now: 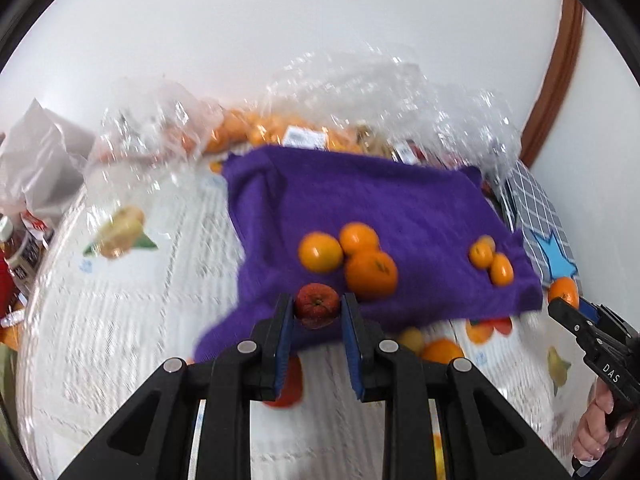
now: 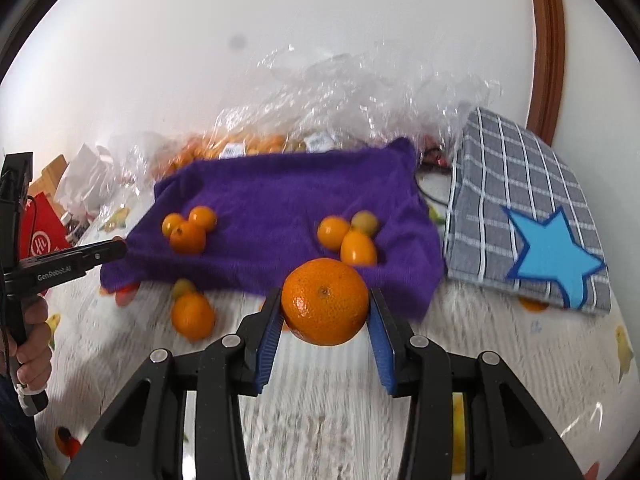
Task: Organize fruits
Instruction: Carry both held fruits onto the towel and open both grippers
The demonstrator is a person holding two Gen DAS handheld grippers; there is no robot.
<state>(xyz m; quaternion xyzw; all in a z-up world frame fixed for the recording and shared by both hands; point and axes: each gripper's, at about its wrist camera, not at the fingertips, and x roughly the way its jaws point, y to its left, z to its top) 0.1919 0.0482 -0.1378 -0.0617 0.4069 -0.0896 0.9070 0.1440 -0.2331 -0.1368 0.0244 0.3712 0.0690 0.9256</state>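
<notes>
My left hand-held gripper (image 1: 316,307) is pinching a small red fruit (image 1: 317,305) btwn both blue pads, held over the near edge of the purple towel (image 1: 360,196). My right hand-held gripper (image 2: 325,307) is clamped on a big orange (image 2: 325,306), pads pressed to both sides, just in front of the towel's near edge. On the towel: 3 oranges (image 2: 188,229) bunched at left, touching, & 3 smaller yellow-orange fruits (image 2: 352,236) bunched at right, well apart from the 1st group. One more orange (image 2: 193,316) sits on the table (image 2: 320,412) beside the towel's near-left corner. Grey checked cloth w/ blue star (image 2: 552,256) lies right of the towel. Clear plastic bags (image 2: 352,92) w/ more fruit behind, by the wall.
</notes>
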